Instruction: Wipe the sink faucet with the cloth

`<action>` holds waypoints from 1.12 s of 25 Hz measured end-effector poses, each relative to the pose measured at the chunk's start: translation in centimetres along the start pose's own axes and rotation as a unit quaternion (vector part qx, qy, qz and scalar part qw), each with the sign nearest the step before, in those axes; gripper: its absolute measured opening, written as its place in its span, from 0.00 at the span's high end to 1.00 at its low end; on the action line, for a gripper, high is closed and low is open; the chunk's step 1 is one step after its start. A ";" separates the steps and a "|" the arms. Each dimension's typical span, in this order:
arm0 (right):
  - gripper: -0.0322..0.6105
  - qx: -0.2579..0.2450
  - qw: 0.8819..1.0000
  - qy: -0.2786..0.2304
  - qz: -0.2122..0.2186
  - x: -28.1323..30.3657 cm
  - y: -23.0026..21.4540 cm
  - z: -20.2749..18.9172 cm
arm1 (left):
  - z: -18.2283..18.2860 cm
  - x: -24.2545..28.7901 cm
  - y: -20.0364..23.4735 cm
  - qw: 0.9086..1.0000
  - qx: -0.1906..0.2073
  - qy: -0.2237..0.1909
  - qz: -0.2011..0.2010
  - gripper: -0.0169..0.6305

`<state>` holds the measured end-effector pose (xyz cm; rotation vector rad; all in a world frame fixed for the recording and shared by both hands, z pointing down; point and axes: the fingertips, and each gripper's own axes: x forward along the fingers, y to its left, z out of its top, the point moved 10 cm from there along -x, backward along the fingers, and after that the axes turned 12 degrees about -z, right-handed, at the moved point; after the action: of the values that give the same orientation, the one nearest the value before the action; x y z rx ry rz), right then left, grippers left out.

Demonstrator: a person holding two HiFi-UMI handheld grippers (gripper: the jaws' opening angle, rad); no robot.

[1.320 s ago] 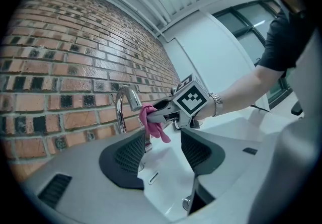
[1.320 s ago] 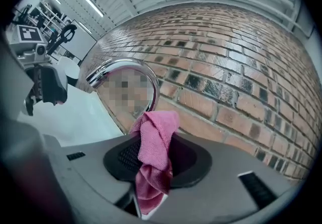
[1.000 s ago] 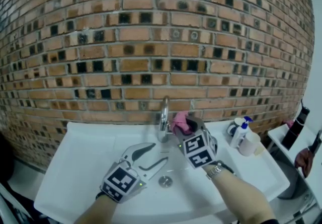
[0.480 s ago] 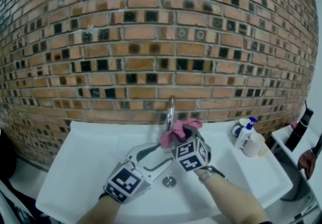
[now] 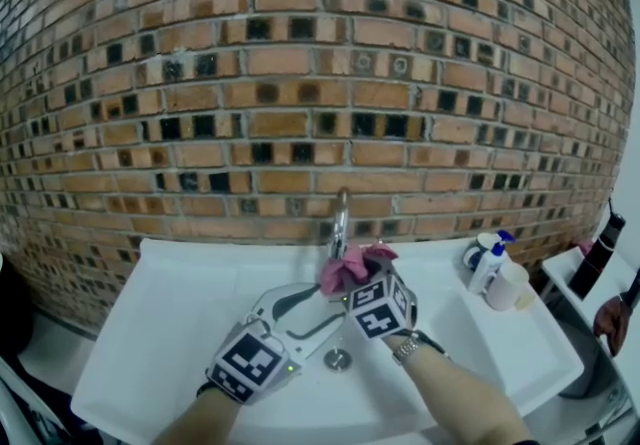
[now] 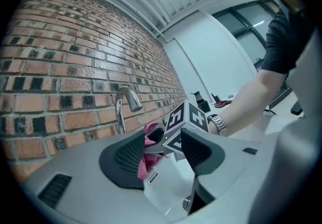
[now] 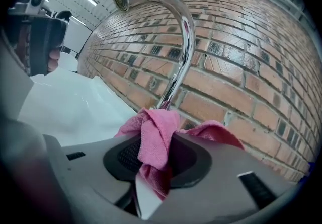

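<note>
The right gripper [image 7: 155, 161] clamps pink cloth [image 7: 153, 136], seemingly against the faucet [image 7: 184, 36].

A white sink [image 5: 170, 318] bears a faucet [image 5: 341, 218] and bottles [image 5: 487, 263].

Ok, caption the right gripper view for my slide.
Right gripper clamps a pink cloth in front of the chrome faucet base, brick wall behind.

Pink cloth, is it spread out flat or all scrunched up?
Scrunched up. The pink fuzzy cloth bunches in folds between the right hand-held gripper's pads, in front of the curved chrome faucet.
</note>
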<state>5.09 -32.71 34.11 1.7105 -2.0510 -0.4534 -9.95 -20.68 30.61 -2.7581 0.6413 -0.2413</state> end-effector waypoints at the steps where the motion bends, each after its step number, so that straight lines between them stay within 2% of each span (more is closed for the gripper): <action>1: 0.76 0.006 1.000 0.002 0.004 0.0 -0.1 -0.1 | 0.0 0.0 0.0 1.000 0.001 0.001 0.001 0.61; 8: 0.76 0.019 0.999 0.017 0.025 -0.3 0.1 -0.7 | -0.6 -0.3 0.9 1.000 0.006 0.014 0.021 0.61; 12: 0.76 0.030 0.998 0.005 0.049 -1.1 0.3 -0.4 | -0.9 -0.3 1.1 0.999 -0.003 0.029 0.035 0.61; 16: 0.76 0.036 0.994 -0.034 0.095 -3.1 0.2 0.6 | -1.2 -0.4 1.6 0.999 -0.013 0.039 0.034 0.61; 19: 0.76 0.046 0.987 -0.062 0.140 -4.9 -0.2 1.2 | -1.4 -0.9 2.3 0.999 -0.031 0.031 0.029 0.61; 22: 0.76 0.057 0.976 -0.087 0.193 -6.7 -0.6 1.7 | -1.7 -1.5 2.8 0.999 -0.041 0.014 0.004 0.61; 28: 0.76 0.040 0.947 -0.125 0.293 -9.4 -1.6 1.9 | -0.8 -1.2 1.2 0.995 -0.046 0.009 -0.089 0.61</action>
<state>6.81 -23.86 30.58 1.0300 -2.6509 -0.4024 -11.65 -21.41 30.83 -2.9082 0.4194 -0.2810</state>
